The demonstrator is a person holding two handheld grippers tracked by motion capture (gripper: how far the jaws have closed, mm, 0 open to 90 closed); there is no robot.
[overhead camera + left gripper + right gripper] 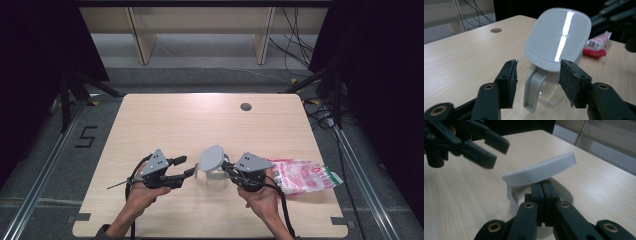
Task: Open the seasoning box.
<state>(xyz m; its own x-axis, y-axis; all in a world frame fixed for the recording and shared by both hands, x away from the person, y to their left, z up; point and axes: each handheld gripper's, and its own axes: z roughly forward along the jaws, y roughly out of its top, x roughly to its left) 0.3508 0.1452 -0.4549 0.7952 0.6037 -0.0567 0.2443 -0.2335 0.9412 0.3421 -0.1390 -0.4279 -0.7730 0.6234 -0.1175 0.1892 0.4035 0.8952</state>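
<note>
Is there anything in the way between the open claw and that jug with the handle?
No. The left gripper has its jaws apart, and the jug's grey handle sits right in the gap with bare table around it. The right gripper is shut on the jug's far rim, under the tilted lid.

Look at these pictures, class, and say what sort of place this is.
Probably a lab or recording studio, not a kitchen: a bare pale wooden table with a cable hole, black curtains on both sides, and loose black cables trailing over the grey floor.
</note>
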